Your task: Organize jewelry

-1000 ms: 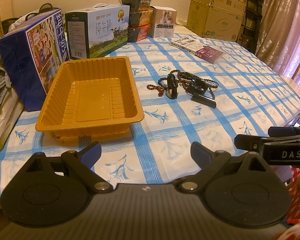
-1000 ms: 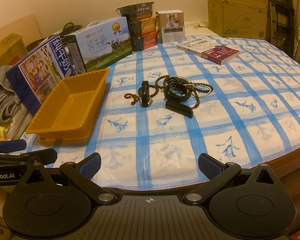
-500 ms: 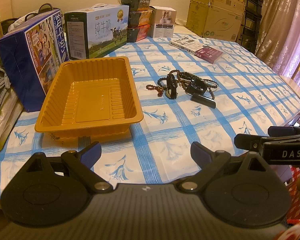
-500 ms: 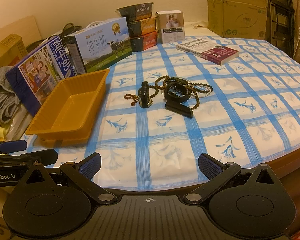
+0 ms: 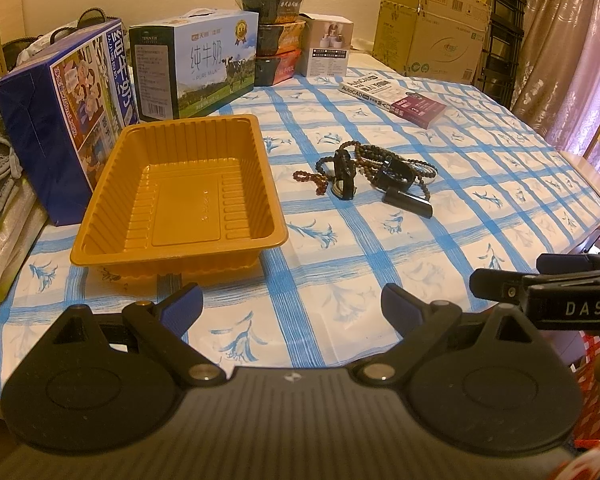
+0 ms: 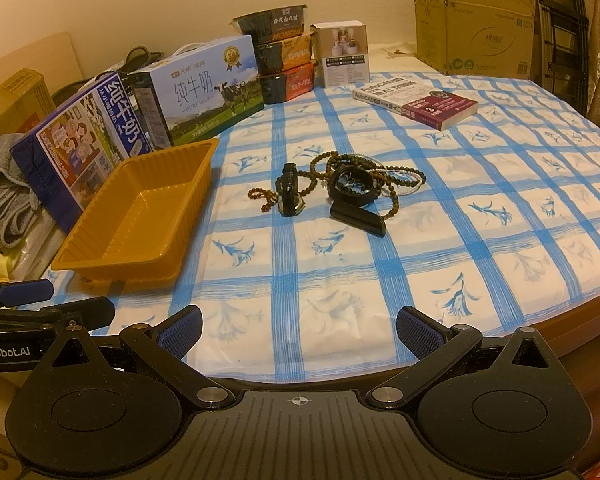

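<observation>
Where beads tangle, book behind, tray beside

So the tray sits left on the bench, jewelry pile to its right, milk boxes behind the tray.

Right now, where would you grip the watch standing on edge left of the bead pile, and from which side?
Probably across the strap at the top of the watch, coming from above with the right gripper. It stands on edge with the strap arching upward, its lower part among the beads.
</observation>
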The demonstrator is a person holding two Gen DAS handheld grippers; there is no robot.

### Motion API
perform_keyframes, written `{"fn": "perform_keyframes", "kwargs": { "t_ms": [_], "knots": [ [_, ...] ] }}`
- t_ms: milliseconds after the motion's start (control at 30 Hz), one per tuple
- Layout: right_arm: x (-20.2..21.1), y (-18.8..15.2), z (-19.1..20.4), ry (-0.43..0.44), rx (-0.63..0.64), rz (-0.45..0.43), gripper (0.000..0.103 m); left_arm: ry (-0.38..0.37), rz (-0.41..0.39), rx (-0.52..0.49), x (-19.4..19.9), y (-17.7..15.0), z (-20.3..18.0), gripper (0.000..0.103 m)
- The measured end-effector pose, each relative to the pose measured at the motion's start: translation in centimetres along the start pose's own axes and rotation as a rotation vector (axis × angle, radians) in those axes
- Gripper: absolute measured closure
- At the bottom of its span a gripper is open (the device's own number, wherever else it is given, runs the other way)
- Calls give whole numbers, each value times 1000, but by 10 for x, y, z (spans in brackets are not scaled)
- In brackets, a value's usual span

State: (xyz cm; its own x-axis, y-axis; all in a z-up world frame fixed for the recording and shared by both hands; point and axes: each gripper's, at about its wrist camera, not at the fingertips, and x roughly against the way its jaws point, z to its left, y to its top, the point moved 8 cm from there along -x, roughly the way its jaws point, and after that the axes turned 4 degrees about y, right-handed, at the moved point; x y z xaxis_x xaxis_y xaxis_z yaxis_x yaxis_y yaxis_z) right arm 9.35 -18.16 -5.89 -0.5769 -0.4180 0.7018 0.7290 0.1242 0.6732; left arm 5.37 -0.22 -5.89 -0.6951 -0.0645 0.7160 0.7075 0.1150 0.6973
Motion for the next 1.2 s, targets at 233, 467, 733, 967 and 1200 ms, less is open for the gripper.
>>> {"fn": "perform_keyframes", "kwargs": {
  "t_ms": [233,467,733,967,1200],
  "knots": [
    [-2,-4,-1,0,-1,0,0,1,-1,-1,0,-1,-1,8],
    [-3,0,0,0,-1,1,0,2,-1,1,0,4,0,8],
    [-4,3,0,-4,0,-5,0,12,-4,16,-9,4,7,8],
    [-23,5,-3,13,-6,-37,0,29,-7,63,-20,1,24,8],
    [-37,9,-5,13,-2,-55,0,104,-26,193,-35,-1,72,16]
  ]
}}
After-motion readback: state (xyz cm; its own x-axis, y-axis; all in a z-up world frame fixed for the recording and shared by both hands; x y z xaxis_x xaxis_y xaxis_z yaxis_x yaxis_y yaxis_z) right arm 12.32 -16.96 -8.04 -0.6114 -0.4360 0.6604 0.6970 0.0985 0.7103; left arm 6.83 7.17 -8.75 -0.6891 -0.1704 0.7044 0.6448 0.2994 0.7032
